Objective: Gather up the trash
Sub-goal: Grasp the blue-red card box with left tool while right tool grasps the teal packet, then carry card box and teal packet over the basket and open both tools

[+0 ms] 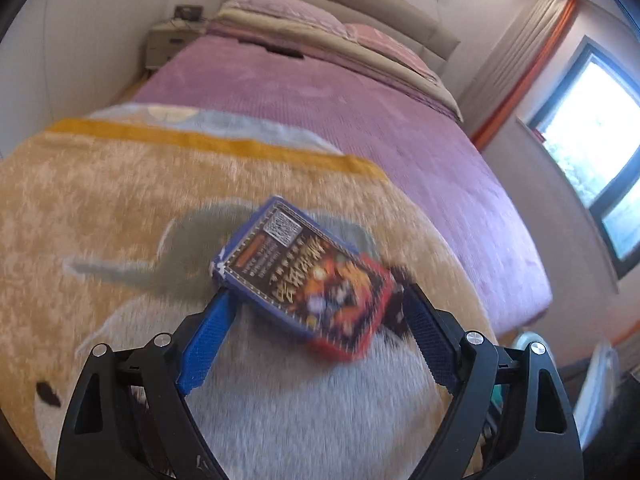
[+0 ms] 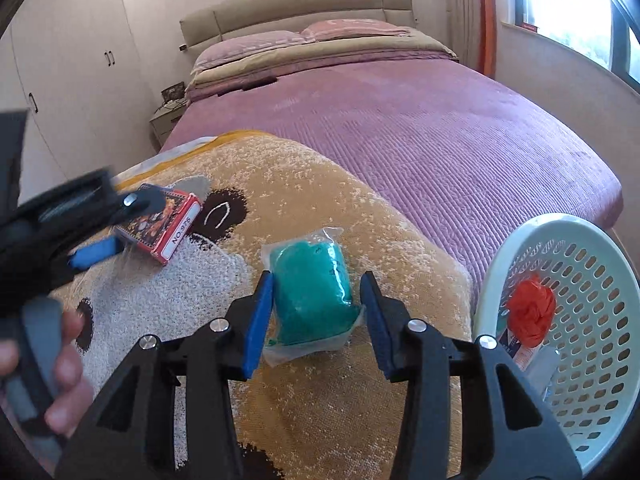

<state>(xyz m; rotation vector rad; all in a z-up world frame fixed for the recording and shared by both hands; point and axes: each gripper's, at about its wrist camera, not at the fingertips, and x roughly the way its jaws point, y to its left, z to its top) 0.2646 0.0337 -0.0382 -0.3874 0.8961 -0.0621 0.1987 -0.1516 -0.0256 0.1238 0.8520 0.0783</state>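
Observation:
A blue and red card box (image 1: 304, 276) lies flat on the tan plush blanket (image 1: 120, 208). My left gripper (image 1: 316, 290) is open and straddles it, one blue pad by its near left corner and the other by its red end. The right wrist view shows the same box (image 2: 180, 228) under the left gripper (image 2: 136, 224), held by a person's hand (image 2: 60, 360). A teal lump in a clear plastic bag (image 2: 312, 300) sits on the blanket (image 2: 320, 400). My right gripper (image 2: 318, 294) has closed on it, and both pads touch its sides.
A pale perforated basket (image 2: 520, 232) stands at the right edge of the bed with an orange-red bundle (image 2: 532, 312) and paper scraps inside. The purple bed cover (image 2: 400, 140) stretches back to pillows and a headboard. A nightstand (image 2: 168, 120) and wardrobe are at left, a window at right.

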